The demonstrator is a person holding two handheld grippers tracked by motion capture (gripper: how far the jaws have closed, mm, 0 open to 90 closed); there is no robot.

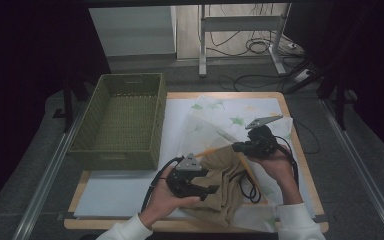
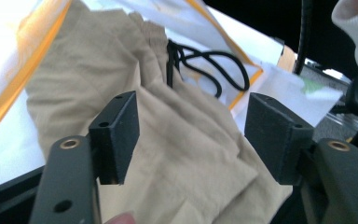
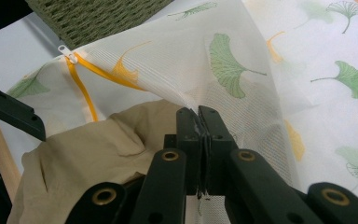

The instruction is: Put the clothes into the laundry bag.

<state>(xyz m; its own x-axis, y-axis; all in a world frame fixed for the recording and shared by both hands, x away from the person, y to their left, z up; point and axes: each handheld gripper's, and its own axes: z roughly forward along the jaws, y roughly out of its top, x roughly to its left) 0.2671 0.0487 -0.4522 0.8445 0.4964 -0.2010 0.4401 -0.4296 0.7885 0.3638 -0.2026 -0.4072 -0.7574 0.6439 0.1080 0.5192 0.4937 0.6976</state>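
- Wooden table (image 1: 300,150) under white sheeting fills the centre of the high view; dark floor, rails and cables lie around and behind it.
- Beige cloth (image 1: 225,182): crumpled, lower centre of the high view, between the two hands; a black drawstring (image 2: 214,63) loops out at its top edge in the left gripper view.
- Mesh bag (image 1: 205,132): white, printed with green and yellow ginkgo leaves, orange zip tape along its mouth; the cloth lies partly inside the lifted flap. Zip pull (image 3: 67,52) at upper left of the right gripper view.
- Right gripper (image 3: 199,116): jaws closed tight, pinching the mesh bag's edge and holding it raised above the cloth; centre right in the high view.
- Left gripper (image 2: 191,126): jaws apart, pads clear of the fabric, the cloth lying just beyond and between them; lower centre left in the high view.
- Hands in white sleeves enter from the bottom edge of the high view.
- Basket (image 1: 117,155): green woven, rectangular, upper left of the table, apart from the bag.
- Leaf-print sheet (image 3: 345,56): flat under the bag, right side.
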